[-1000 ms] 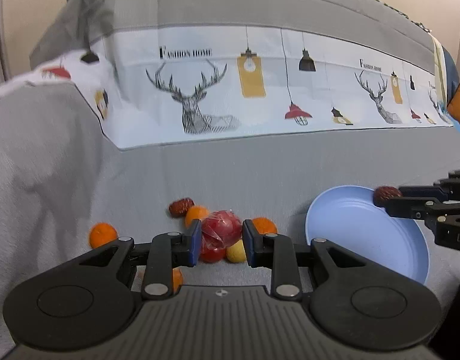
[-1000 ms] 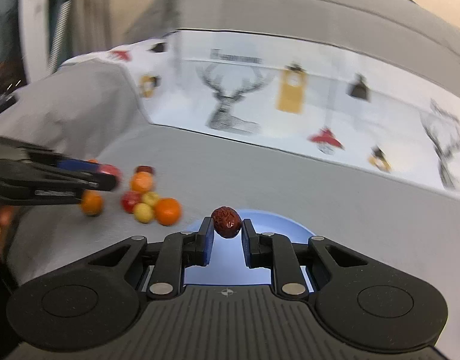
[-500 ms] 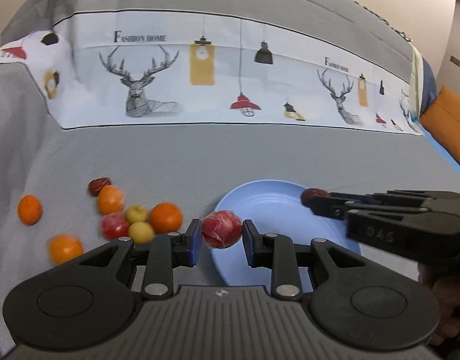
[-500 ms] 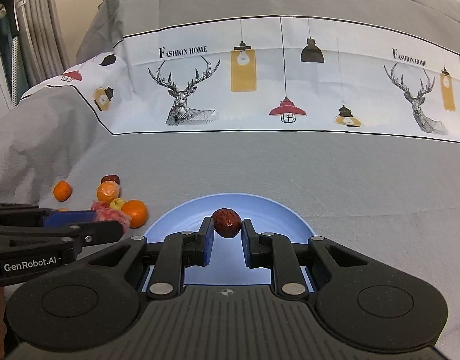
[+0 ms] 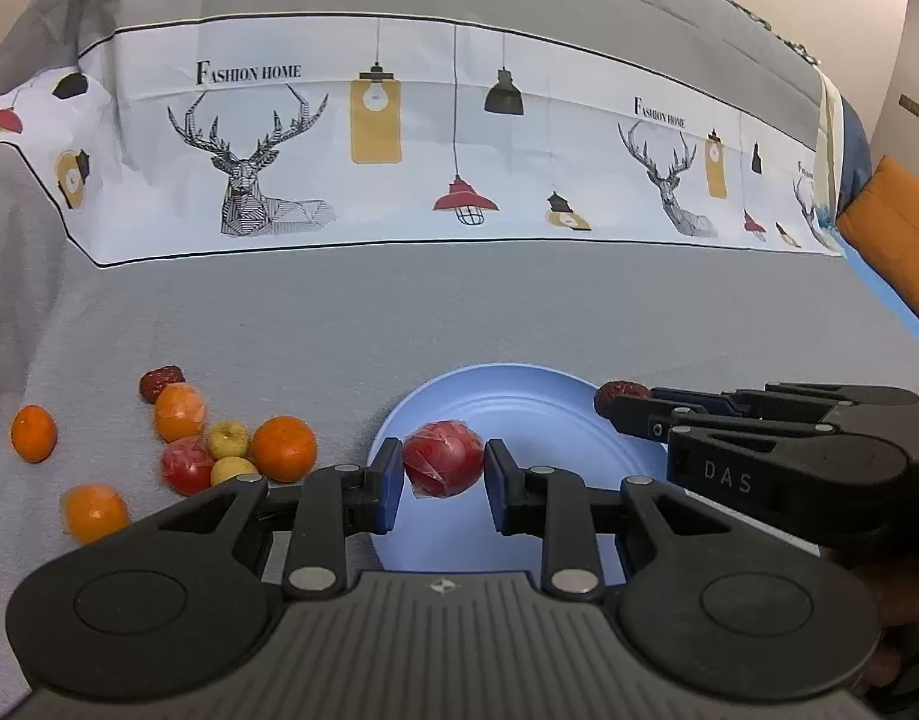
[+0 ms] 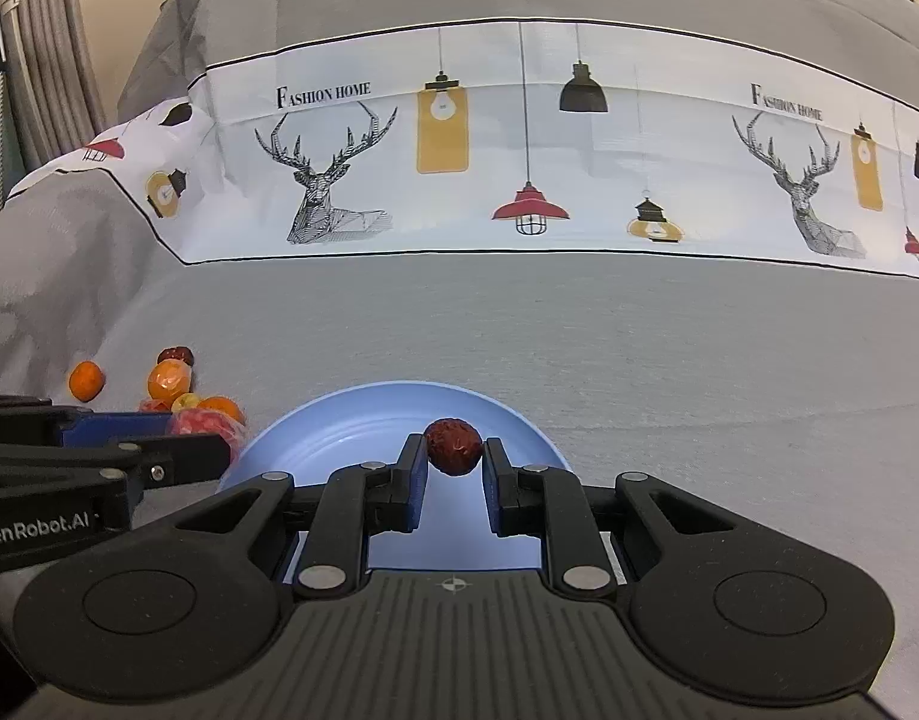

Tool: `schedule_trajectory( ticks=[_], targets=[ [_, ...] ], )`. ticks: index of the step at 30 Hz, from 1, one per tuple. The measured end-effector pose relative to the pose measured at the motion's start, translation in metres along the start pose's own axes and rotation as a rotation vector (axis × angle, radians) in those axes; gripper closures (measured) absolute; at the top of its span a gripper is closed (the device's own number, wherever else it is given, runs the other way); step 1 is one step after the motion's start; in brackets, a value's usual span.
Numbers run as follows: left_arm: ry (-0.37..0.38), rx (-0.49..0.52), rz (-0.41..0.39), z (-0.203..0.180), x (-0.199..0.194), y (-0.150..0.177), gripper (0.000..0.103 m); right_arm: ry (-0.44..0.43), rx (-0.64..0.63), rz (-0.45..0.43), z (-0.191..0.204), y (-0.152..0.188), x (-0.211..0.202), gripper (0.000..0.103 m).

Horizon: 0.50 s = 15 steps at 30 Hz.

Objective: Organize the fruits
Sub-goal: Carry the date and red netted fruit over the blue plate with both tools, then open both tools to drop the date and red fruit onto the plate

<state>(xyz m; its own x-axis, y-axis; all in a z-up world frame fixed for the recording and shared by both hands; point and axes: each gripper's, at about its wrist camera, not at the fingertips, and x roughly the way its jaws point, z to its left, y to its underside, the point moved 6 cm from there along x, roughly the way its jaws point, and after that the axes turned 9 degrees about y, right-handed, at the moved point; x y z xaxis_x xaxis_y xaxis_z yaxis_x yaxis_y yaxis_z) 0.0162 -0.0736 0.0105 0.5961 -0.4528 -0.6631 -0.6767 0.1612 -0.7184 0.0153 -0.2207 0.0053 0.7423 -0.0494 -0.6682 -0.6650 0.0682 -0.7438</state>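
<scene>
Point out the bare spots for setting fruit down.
The blue plate is bare throughout. The grey bedspread lies open between the plate and the printed band. Crowded: the loose fruit cluster left of the plate.

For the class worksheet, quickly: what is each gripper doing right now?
Left gripper: shut on the wrapped red fruit, over the plate.
Right gripper: shut on the dark red date, over the plate.

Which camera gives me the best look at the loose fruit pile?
The left wrist view: the pile lies in full sight left of the plate. In the right wrist view the left gripper hides part of the pile.
</scene>
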Motion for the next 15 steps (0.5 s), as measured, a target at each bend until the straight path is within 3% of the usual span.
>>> schedule_trajectory(
  ticks=[15],
  targets=[
    [0.012, 0.079, 0.047, -0.017, 0.011, 0.010, 0.071, -0.001, 0.001, 0.020, -0.002, 0.005, -0.001, 0.082]
  ],
)
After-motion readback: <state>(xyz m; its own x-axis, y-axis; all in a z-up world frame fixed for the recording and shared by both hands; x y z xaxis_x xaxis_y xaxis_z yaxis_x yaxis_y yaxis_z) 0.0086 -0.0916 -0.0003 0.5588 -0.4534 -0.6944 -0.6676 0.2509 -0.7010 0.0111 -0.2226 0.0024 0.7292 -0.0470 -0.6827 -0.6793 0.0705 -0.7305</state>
